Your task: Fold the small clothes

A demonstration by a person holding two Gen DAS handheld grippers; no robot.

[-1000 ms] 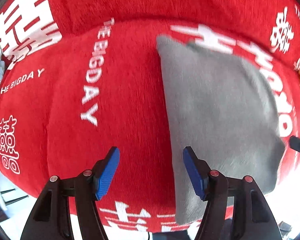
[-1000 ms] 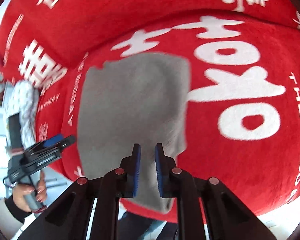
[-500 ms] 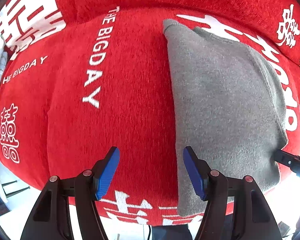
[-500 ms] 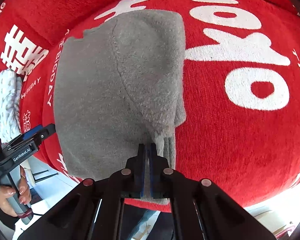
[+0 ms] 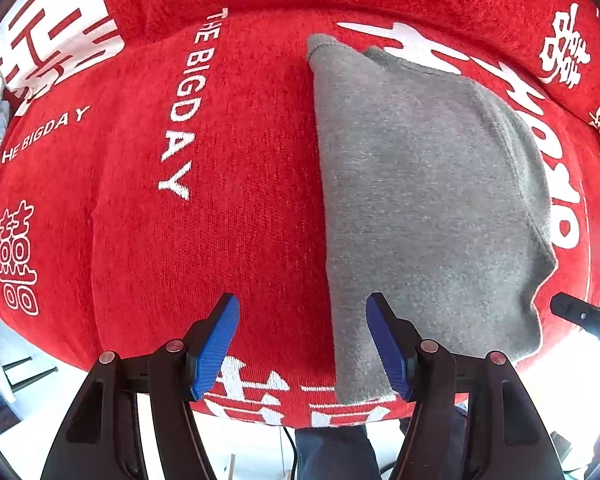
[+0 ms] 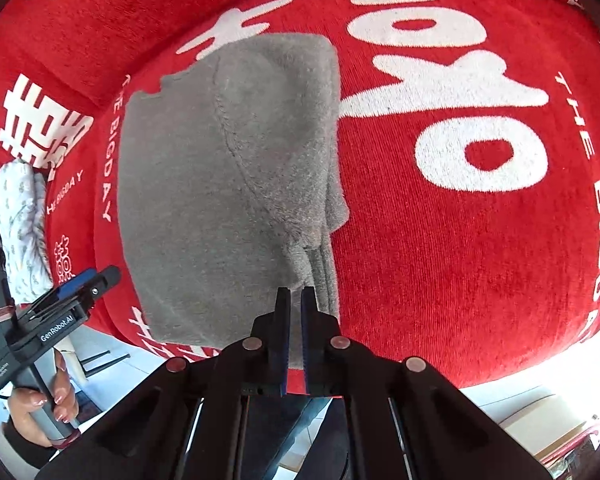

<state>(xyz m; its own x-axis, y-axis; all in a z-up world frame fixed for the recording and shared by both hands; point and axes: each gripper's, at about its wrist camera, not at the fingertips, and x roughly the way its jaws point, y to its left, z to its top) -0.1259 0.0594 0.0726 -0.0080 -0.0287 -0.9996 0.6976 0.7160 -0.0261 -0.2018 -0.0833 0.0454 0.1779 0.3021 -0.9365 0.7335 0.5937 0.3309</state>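
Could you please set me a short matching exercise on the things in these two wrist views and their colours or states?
Things:
1. garment
2. cover
3. left gripper
4. right gripper

States:
A. red with white lettering
B. jaws shut on grey fabric
C. grey, lying folded
D. jaws apart, nothing between them

Pairs: 1-C, 2-A, 3-D, 4-B

The folded garment (image 5: 420, 208) lies on the printed cloth (image 5: 228, 240), its near edge at the cloth's front edge.
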